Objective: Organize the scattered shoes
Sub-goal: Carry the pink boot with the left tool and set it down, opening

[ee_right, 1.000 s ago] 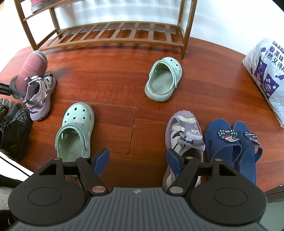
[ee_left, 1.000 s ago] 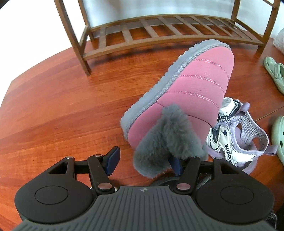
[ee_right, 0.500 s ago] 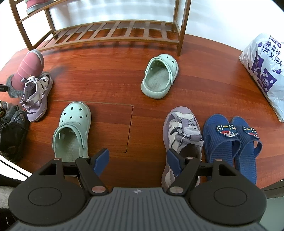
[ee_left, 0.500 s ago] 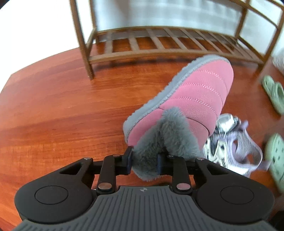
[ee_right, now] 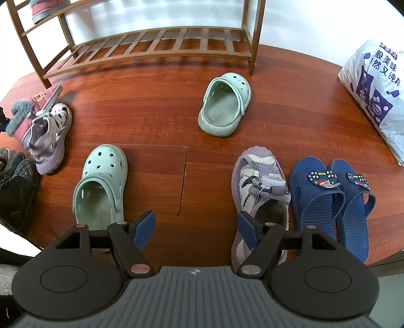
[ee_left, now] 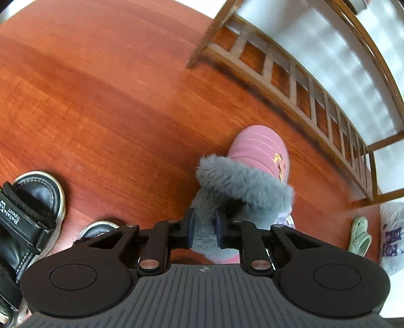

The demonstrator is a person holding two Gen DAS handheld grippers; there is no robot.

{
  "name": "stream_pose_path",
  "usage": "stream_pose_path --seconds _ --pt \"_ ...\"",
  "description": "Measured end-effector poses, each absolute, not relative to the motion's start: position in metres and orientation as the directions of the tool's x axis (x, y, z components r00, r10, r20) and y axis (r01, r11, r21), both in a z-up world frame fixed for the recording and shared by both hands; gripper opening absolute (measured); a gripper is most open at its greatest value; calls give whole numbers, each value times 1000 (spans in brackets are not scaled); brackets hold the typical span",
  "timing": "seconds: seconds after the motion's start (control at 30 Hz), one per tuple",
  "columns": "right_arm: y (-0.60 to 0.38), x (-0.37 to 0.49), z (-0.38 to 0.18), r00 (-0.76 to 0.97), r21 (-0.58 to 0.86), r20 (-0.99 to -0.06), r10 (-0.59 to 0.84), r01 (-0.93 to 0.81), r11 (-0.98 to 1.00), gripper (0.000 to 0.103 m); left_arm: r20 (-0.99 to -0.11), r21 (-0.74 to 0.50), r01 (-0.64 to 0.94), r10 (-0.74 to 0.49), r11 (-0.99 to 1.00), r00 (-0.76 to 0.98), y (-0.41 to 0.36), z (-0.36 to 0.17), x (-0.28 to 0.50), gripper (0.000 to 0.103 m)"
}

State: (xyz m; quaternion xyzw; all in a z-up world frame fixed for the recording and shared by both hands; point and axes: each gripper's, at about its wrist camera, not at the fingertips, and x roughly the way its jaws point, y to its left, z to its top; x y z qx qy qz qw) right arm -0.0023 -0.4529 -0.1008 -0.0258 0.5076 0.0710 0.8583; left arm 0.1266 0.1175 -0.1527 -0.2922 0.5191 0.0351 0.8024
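A pink quilted boot (ee_left: 260,148) with a grey fur cuff (ee_left: 242,184) hangs toe-down from my left gripper (ee_left: 204,228). Its jaws are closing, and the pads squeeze the fur cuff between them. The same pink boot (ee_right: 30,113) shows at the far left of the right wrist view, beside a lilac sneaker (ee_right: 48,141). My right gripper (ee_right: 197,228) stands open over the floor, with nothing between its fingers. Below it lie a mint clog (ee_right: 101,184) on the left and a second lilac sneaker (ee_right: 260,194) on the right.
The wooden shoe rack (ee_right: 156,45) stands against the wall, with another pink boot (ee_right: 45,10) on an upper shelf. Another mint clog (ee_right: 224,104), a pair of blue slippers (ee_right: 330,196), black shoes (ee_left: 30,214) and a white plastic bag (ee_right: 378,96) lie on the wooden floor.
My left gripper has shut on the boot's fur cuff and rolled, turning the boot from lying on its side to toe-down. The right gripper has kept still.
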Motion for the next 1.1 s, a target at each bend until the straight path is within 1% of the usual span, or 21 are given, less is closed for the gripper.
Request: stream_pose_path --seconds 0.13,0.23,0.27,0.3,0.33,0.37,0.43,0.5,0.6,0.7,0.73,0.83,0.9,1.1 --pt "-453 -2 -102 475 30 -875 96 -145 989 77 -856 -428 -358 -245 830 455 114 -151 124 18" --pt "-453 -3 -102 476 31 -874 96 -143 989 77 -862 -408 -346 -231 845 452 110 -148 125 21" --pt "-453 -3 -102 476 32 -874 97 -143 989 77 -862 -405 -344 -229 847 451 112 -145 128 25" --pt "-453 -3 -102 476 32 -874 97 -143 989 77 -868 -387 -341 -214 857 448 108 -141 127 33" --pt "-453 -2 -102 476 32 -874 98 -144 989 78 -874 -371 -343 -200 863 443 106 -139 127 39" --pt "-453 -2 -102 475 33 -874 98 -145 989 78 -875 -367 -343 -196 865 442 105 -139 128 47" --pt "-453 -2 -102 475 34 -875 100 -145 989 78 -874 -355 -334 -183 873 451 100 -130 124 50" --pt "-453 -2 -102 473 35 -875 101 -145 989 78 -862 -377 -323 -201 868 465 95 -121 118 64" --pt "-453 -1 -100 472 40 -875 104 -145 989 78 -848 -400 -307 -222 864 481 84 -112 113 68" --pt "-453 0 -97 472 43 -874 110 -150 988 79 -839 -408 -281 -235 869 491 64 -100 105 70" --pt "-454 1 -96 473 44 -874 114 -156 987 81 -838 -409 -276 -238 870 491 59 -99 104 70" --pt "-456 3 -92 475 42 -872 120 -171 984 81 -832 -424 -254 -263 869 489 39 -94 100 71" --pt "-459 4 -90 476 42 -871 125 -181 983 81 -825 -439 -230 -289 869 486 23 -95 100 74" --pt "-470 11 -86 483 37 -865 136 -210 977 82 -837 -450 -263 -301 853 456 -8 -104 101 82"
